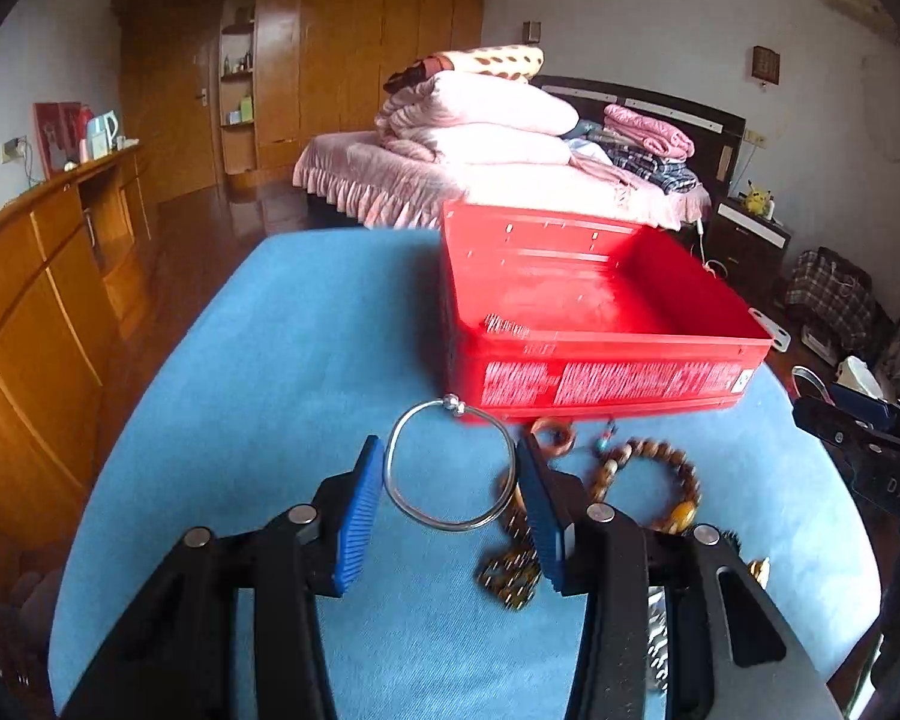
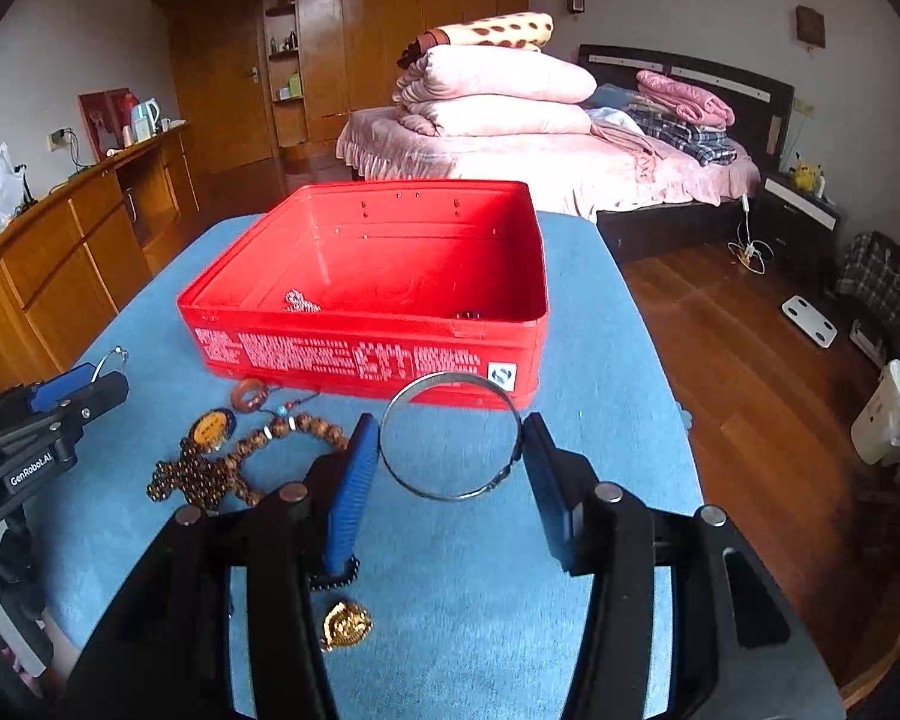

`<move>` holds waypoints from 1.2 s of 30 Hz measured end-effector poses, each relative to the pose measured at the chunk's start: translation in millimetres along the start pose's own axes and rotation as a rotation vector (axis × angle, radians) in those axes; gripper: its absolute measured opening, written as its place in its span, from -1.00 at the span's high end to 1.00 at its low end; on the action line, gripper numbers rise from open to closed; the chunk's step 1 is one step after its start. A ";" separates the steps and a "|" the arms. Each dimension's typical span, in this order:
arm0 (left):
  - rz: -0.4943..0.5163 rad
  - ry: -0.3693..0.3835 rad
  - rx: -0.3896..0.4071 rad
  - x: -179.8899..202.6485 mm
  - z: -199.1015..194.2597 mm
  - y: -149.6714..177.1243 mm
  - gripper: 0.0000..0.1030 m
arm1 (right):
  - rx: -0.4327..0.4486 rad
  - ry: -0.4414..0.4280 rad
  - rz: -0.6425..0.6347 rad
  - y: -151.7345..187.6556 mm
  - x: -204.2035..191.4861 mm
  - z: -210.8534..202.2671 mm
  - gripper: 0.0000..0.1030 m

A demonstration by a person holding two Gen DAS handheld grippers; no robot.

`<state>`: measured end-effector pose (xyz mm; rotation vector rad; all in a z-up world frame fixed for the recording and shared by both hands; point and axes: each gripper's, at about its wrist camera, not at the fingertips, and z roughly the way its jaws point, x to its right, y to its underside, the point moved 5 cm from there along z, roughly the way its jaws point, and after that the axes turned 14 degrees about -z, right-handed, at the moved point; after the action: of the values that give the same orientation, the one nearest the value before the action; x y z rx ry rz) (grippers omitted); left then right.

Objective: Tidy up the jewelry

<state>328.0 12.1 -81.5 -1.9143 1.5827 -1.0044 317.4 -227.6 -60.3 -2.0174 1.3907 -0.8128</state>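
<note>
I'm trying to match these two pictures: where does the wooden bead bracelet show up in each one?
Left wrist view: the wooden bead bracelet lies right of centre on the blue cloth, just right of the near gripper finger.
Right wrist view: the same bracelet lies left of centre, left of the near gripper.
Shared landmark: the red box stands just behind it in both.

Box (image 2: pixel 366 306) on table (image 2: pixel 600 420), chain (image 2: pixel 300 300) inside — bead bracelet (image 2: pixel 294 438) before it, bed (image 2: pixel 570 168) behind.

The white print on the red box (image 2: pixel 366 354) is too blurred to read. The left gripper's fingers (image 1: pixel 540 510) hide part of the dark bead strand (image 1: pixel 510 576).
</note>
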 end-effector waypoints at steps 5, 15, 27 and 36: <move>0.018 0.026 0.031 23.4 8.8 -34.1 0.12 | 0.029 -0.028 -0.016 -36.6 5.1 6.3 0.08; 0.024 0.014 -0.008 56.9 64.7 -84.6 0.12 | -0.015 -0.050 -0.005 -83.7 18.6 56.2 0.08; 0.047 -0.026 -0.076 68.7 116.3 -86.8 0.12 | -0.082 -0.063 0.020 -87.0 25.6 100.8 0.08; 0.051 -0.043 -0.109 68.3 135.2 -85.3 0.12 | -0.123 -0.057 0.016 -82.8 24.3 120.5 0.05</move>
<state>491.1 -47.6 -86.9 -1.9431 1.6844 -0.8666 464.0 -212.5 -75.9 -2.1024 1.4547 -0.6720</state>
